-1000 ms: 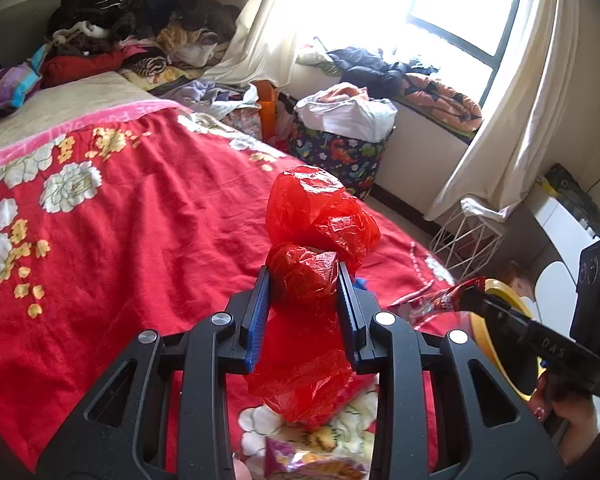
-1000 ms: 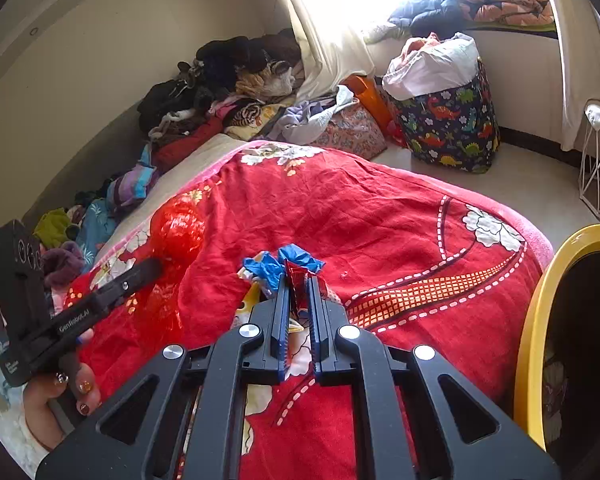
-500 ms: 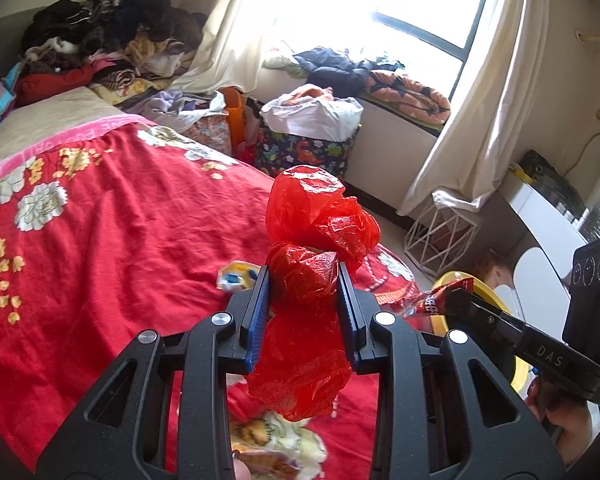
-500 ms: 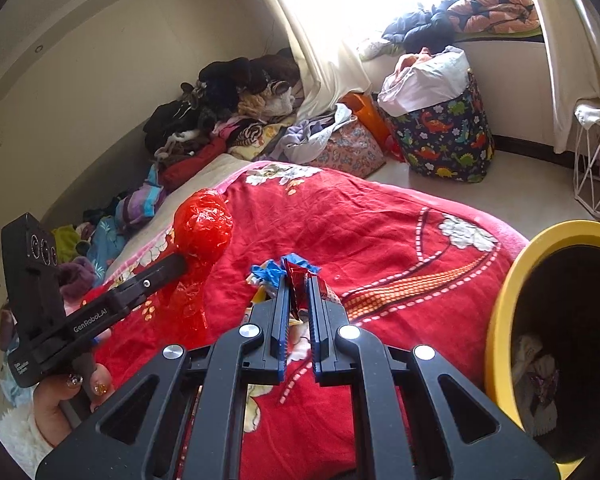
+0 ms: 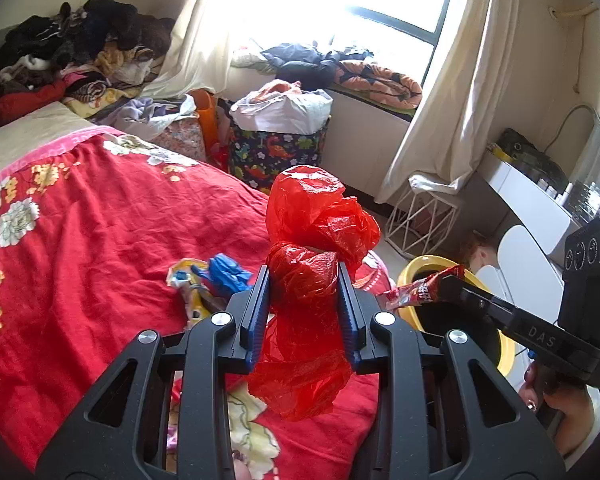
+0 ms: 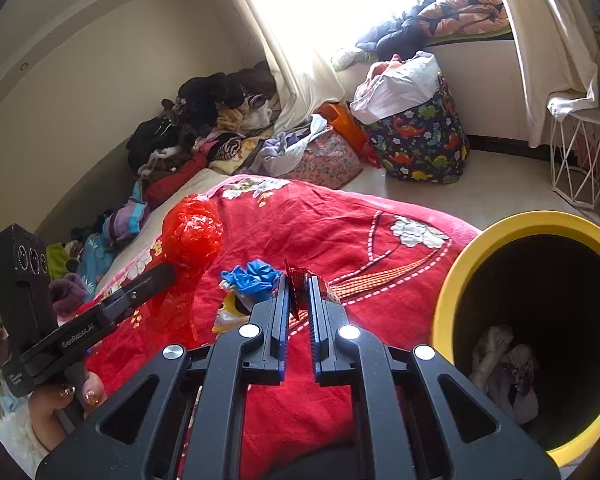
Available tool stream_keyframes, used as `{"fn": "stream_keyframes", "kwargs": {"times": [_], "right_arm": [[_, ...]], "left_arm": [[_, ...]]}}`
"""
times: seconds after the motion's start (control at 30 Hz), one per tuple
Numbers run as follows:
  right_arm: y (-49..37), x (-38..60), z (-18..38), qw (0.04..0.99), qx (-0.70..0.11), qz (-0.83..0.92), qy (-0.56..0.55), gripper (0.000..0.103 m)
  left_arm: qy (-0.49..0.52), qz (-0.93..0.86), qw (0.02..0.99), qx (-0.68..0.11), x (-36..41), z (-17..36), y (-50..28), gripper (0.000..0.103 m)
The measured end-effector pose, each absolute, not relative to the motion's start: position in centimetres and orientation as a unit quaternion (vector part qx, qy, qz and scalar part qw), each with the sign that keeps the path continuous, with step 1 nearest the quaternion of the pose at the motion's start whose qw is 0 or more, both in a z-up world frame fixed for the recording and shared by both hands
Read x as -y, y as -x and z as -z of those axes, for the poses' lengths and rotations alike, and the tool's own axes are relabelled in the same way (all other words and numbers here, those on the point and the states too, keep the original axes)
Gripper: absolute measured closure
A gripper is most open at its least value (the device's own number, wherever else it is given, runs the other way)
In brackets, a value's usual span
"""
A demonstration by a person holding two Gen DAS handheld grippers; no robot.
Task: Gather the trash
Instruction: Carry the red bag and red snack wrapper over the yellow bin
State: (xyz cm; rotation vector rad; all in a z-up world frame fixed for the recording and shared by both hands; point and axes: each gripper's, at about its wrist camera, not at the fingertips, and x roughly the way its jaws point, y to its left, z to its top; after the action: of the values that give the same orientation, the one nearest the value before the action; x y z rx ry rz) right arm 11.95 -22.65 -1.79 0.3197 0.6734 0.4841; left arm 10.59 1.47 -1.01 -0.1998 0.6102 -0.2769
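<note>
My left gripper [image 5: 303, 280] is shut on a crumpled red plastic bag [image 5: 316, 216], held above the red bedspread [image 5: 100, 248]; the bag also shows in the right wrist view [image 6: 192, 232]. My right gripper [image 6: 298, 288] is shut on a thin red snack wrapper [image 6: 296, 284], also visible in the left wrist view [image 5: 420, 292] over the bin's rim. The yellow trash bin [image 6: 532, 224] with a black inside stands to the right of the bed, some trash at its bottom. A blue wrapper [image 6: 252, 276] and a yellow packet [image 6: 230, 312] lie on the bedspread.
Piled clothes [image 5: 80, 48] lie at the head of the bed. A dinosaur-print hamper [image 6: 416, 136] and a white wire stool [image 6: 580, 160] stand by the window wall. A white desk [image 5: 532, 200] is at the right.
Both grippers have swung right toward the yellow bin, each still holding its trash. The bin now looms larger in the right wrist view.
</note>
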Motion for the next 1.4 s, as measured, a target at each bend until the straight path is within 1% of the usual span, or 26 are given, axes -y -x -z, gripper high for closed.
{"fn": "stream_keyframes", "kwargs": {"times": [0.6,1.4], "right_arm": [[-11.7,27.3,1.2,0.908,-0.310,-0.203,-0.196,0.094],[-10.6,35.5,2.1,0.922,-0.288,-0.100,-0.240,0.094]], "left_arm": [[0.080,0.167,0.936,-0.299,1.9,0.9,-10.4,0.079],[0.037,0.228,0.924,-0.306,9.4,1.2,-9.6,0.079]]}}
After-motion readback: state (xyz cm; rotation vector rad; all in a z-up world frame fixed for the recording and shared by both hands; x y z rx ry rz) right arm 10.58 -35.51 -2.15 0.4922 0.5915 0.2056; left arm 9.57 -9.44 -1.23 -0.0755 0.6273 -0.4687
